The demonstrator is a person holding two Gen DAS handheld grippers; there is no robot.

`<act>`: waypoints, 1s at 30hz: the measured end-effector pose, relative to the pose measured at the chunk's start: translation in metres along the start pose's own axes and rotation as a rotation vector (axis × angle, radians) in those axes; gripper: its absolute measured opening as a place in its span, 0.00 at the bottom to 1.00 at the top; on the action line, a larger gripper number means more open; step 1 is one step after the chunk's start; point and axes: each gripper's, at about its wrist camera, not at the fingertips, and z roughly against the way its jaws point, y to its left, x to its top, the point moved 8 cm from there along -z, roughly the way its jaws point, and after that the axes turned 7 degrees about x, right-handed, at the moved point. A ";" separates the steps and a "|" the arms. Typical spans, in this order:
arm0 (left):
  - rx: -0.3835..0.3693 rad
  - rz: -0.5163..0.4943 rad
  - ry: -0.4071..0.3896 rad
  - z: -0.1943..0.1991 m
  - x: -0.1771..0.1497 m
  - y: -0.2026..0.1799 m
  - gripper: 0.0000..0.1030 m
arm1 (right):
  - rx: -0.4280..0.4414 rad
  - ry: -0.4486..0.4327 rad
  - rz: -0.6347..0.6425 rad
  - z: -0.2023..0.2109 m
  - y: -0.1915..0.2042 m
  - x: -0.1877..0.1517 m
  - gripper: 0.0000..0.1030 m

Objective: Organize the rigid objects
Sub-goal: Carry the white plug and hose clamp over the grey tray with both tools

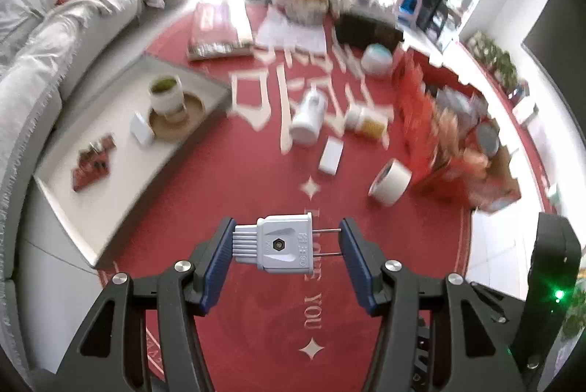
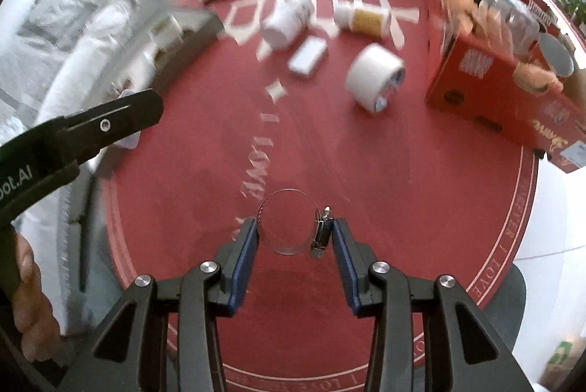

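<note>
My left gripper (image 1: 287,243) is shut on a grey two-pin plug (image 1: 278,241), held crosswise above the red rug, with one pad on its ribbed end and the other on its pin tips. My right gripper (image 2: 295,234) is shut on a metal hose clamp (image 2: 289,227), a thin steel ring with a screw housing (image 2: 321,233) against the right pad. On the rug beyond lie a roll of white tape (image 2: 375,77), a small white box (image 2: 307,56), a white jug (image 2: 284,23) and a yellow-filled jar (image 2: 364,18). The left tool's black body (image 2: 84,132) shows at the left of the right wrist view.
A low white table (image 1: 110,172) at left carries a cup on a tray (image 1: 172,102), a white box and a red item. A grey sofa (image 1: 40,36) runs along the left. A red carton (image 2: 487,88) stuffed with packets stands right. A hand (image 2: 33,311) grips the left tool.
</note>
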 end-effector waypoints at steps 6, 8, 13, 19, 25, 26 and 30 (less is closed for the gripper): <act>0.002 0.051 -0.117 0.046 0.041 0.007 0.59 | 0.036 -0.122 0.038 0.041 0.032 0.036 0.42; 0.005 0.073 -0.134 0.059 0.052 0.012 0.59 | 0.046 -0.155 0.059 0.054 0.040 0.051 0.42; -0.012 0.144 -0.182 0.088 0.085 0.023 0.59 | 0.090 -0.227 0.080 0.080 0.059 0.094 0.42; -0.026 0.163 -0.301 0.130 0.124 0.025 0.59 | 0.145 -0.311 0.106 0.112 0.087 0.139 0.42; 0.056 0.192 -0.315 0.120 0.134 0.057 0.59 | 0.155 -0.345 0.150 0.125 0.108 0.170 0.42; 0.073 0.205 -0.309 0.116 0.134 0.067 0.59 | 0.155 -0.340 0.159 0.122 0.113 0.173 0.42; 0.141 0.243 -0.302 0.105 0.134 0.102 0.59 | 0.158 -0.306 0.183 0.105 0.129 0.181 0.42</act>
